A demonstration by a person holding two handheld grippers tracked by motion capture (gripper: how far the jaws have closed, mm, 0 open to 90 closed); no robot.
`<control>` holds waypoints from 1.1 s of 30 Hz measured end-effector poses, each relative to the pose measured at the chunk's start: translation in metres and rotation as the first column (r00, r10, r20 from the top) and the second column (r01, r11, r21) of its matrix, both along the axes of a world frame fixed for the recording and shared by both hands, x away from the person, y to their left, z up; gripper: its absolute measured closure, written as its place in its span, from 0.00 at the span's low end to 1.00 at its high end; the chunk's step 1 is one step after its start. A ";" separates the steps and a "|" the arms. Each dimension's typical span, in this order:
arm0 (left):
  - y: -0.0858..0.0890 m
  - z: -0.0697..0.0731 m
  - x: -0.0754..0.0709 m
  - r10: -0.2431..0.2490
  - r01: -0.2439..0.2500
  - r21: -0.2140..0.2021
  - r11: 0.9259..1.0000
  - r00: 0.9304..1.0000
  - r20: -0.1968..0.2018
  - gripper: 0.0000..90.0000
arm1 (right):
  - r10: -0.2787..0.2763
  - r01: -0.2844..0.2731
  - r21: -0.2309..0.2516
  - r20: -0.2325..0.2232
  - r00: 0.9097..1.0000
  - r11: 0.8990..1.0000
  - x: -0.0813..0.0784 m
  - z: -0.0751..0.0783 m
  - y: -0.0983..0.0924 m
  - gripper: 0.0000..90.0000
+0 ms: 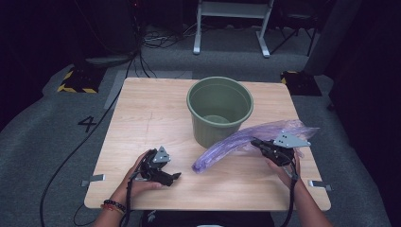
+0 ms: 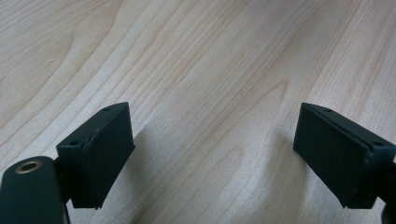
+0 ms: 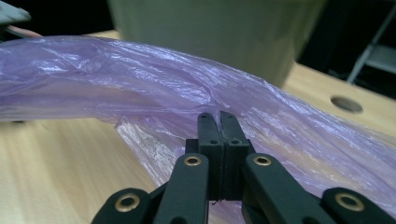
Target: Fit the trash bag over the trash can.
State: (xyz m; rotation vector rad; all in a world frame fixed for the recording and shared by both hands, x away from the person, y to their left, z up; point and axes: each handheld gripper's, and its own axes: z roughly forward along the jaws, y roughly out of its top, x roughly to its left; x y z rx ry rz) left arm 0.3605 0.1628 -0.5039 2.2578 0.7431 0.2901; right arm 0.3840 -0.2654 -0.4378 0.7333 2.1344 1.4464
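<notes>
A long, crumpled purple plastic bag (image 1: 236,142) lies across the right half of the wooden table (image 1: 151,118), in front of an upright green bucket (image 1: 220,111). My right gripper (image 1: 256,142) is shut on the bag's film near its right part and holds that end off the wood. In the right gripper view the closed jaws (image 3: 219,123) pinch the purple film (image 3: 140,79), with the bucket wall (image 3: 210,32) just behind. My left gripper (image 1: 174,177) rests low at the table's front left, open. Its two pads (image 2: 212,149) stand wide apart over bare wood with nothing between them.
A small round hole (image 3: 345,103) sits in the tabletop near the bag. Metal brackets (image 1: 94,179) stick out at the table's front corners. On the floor behind are cables (image 1: 142,52), yellow-black blocks (image 1: 78,80) and a white frame's legs (image 1: 231,28).
</notes>
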 end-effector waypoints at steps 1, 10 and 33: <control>0.000 0.000 0.000 0.000 0.000 0.000 1.000 1.000 0.001 0.13 | 0.008 -0.008 0.002 0.014 1.000 1.000 -0.002 0.003 0.001 1.00; 0.008 0.003 0.005 -0.020 0.020 0.014 1.000 1.000 -0.013 0.18 | -0.007 0.002 0.049 0.088 0.996 0.999 -0.011 0.029 0.004 1.00; 0.034 0.091 -0.006 0.068 -0.047 -0.131 0.990 0.985 0.162 0.18 | -0.164 0.144 0.089 0.294 0.942 0.986 -0.004 0.119 0.013 1.00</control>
